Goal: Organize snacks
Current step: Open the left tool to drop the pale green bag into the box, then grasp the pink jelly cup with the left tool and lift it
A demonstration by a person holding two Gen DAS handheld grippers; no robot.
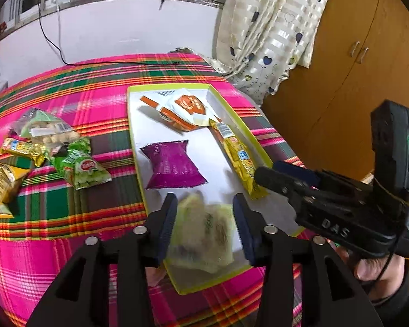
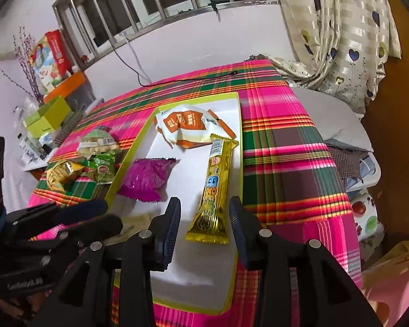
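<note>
A white tray with a yellow-green rim [image 1: 135, 141] [image 2: 128, 158] lies on the plaid cloth. It holds an orange-and-white packet [image 1: 185, 109] [image 2: 182, 128], a purple packet [image 1: 174, 166] [image 2: 147, 177] and a long yellow bar [image 1: 240, 158] [image 2: 212, 190]. My left gripper [image 1: 204, 218] [image 2: 110, 214] hangs over the tray's near end. A blurred pale green packet [image 1: 204, 237] sits between its pads, and the jaws look parted from it. My right gripper [image 2: 204, 218] [image 1: 268, 170] stands open astride the near end of the yellow bar, with a gap on each side.
Loose snacks lie on the cloth left of the tray: green pea packets [image 1: 81, 169] [image 2: 103, 169], a pale nut bag [image 1: 46, 130], small yellow packets [image 1: 0, 188]. A wooden cupboard [image 1: 340, 81] and curtain stand right. Boxes [image 2: 46, 117] crowd the far left.
</note>
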